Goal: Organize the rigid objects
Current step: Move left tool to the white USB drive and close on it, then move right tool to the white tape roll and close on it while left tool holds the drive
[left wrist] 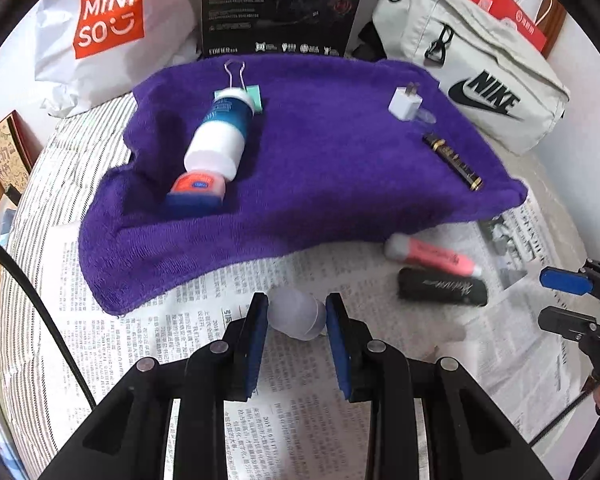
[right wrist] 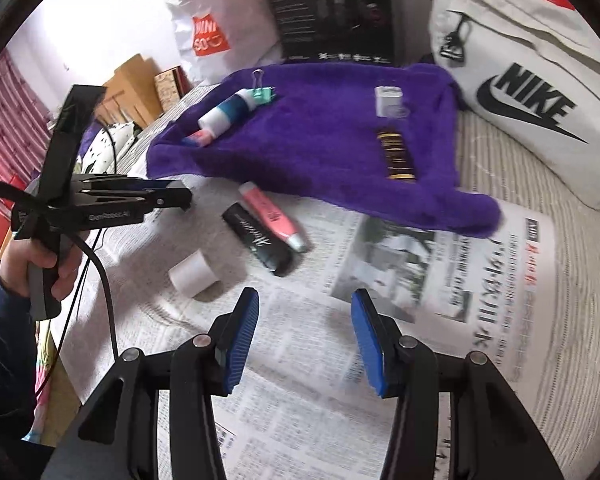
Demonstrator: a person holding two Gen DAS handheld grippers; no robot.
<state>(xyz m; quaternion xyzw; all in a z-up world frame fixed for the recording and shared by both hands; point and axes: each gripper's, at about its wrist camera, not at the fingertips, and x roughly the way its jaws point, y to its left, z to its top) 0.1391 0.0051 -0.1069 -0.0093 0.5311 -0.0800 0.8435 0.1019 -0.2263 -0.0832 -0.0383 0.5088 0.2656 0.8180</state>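
Observation:
A white cap lies on the newspaper. Seen past the tips of my left gripper, it is not pinched; the jaws are narrow and hover above it. My right gripper stands open and empty over the newspaper. A pink highlighter and a black tube lie side by side on the paper. On the purple towel rest a white-and-teal bottle, a green binder clip, a white charger and a black-gold pen.
A white Nike bag sits at the back right. A Miniso bag and a black box stand behind the towel. A small orange-and-blue item lies by the bottle. A striped cover lies under the newspaper.

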